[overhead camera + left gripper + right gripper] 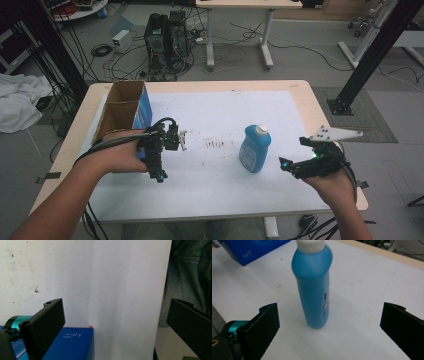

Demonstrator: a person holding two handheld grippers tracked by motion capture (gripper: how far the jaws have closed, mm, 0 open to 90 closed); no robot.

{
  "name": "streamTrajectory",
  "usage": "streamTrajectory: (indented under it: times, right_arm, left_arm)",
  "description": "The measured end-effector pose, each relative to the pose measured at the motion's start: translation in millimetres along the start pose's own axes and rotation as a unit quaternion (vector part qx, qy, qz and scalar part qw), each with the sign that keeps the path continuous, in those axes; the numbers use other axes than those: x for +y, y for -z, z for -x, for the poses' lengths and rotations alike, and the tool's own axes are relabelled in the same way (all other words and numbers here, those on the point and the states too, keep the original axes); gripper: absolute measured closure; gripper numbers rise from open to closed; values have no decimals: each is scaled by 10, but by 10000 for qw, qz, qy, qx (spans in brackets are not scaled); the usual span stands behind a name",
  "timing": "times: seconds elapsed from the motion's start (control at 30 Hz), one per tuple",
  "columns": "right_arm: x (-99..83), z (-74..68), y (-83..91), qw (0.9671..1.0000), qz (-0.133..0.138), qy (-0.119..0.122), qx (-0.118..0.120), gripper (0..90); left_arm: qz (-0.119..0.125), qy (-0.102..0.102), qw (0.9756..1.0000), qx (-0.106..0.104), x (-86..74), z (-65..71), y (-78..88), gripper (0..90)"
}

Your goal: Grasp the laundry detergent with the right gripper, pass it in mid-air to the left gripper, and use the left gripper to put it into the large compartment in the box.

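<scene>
Bottle (255, 149): one, blue plastic, white cap, upright on white sheet (225, 115), long axis vertical, cap up, centre-right of table (305, 95). In right gripper view bottle (313, 285) stands between wide-spread jaws, untouched. Right gripper (287, 165) just right of bottle, jaws wide, empty. Left gripper (159, 172) near left, jaws wide, empty, beside blue box (142, 112): one, cardboard inside, open top, far left. Sheet smudged mid-table. Room: grey floor, cables, computer tower (167, 42) beyond table, second desk (240, 5) far.
</scene>
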State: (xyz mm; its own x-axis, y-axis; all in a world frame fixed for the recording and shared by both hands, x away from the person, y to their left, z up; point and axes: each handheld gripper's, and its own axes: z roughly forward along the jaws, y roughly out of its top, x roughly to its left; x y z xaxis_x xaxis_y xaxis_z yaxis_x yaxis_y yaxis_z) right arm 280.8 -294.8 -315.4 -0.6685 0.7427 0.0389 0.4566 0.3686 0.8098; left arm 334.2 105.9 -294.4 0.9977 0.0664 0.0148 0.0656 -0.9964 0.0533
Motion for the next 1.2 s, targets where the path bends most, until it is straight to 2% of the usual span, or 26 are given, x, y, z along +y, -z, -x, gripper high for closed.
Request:
streamTrajectory:
  times: [0.03,0.07,0.27,0.33,0.37,0.47,0.57,0.6,0.7,0.8,1.07,1.1,1.17,1.2]
  right_arm:
    - [0,0,0,10000,0,0,0,14]
    - [-119,-66,-95,10000,-60,8,29,14]
    - [-345,-216,-365,10000,-79,-12,45,14]
    - [-375,-231,-411,9999,-99,-29,24,14]
    - [-438,-248,-520,9999,-131,-61,18,14]
    - [-482,-256,-637,9998,-174,-38,0,14]
    - [-507,-252,-757,9999,-87,-84,-58,14]
    - [-517,-239,-801,9999,-83,-10,-91,14]
    - [-530,-250,-902,9998,-87,-94,-155,14]
    - [-513,-245,-965,9997,-64,-193,-122,14]
    - [-429,-237,-1146,9997,68,-152,-189,14]
    - [-422,-253,-1166,9995,51,-250,-185,14]
    - [-415,-247,-1209,9996,123,-166,-189,14]
    - [-414,-265,-1225,9993,140,-284,-189,14]
  left_arm:
    - [0,0,10000,0,0,0,0,17]
    - [45,25,10000,-4,1,16,-9,17]
    - [5,-22,10000,33,-13,45,-3,17]
    - [21,-16,10000,22,-18,50,-2,17]
    - [15,-26,10000,32,-28,57,6,17]
    - [41,-14,10000,50,-48,72,27,17]
    - [61,33,9999,93,-66,100,48,17]
    - [33,5,10000,92,-68,104,57,17]
    - [26,-6,10000,82,-73,120,62,17]
    - [-5,7,10000,64,-72,126,57,17]
    - [-51,1,10000,74,-52,128,64,17]
    - [-36,3,10000,87,-50,129,61,17]
    - [-45,-5,10000,71,-41,133,56,17]
    - [-32,-8,10000,66,-38,133,53,17]
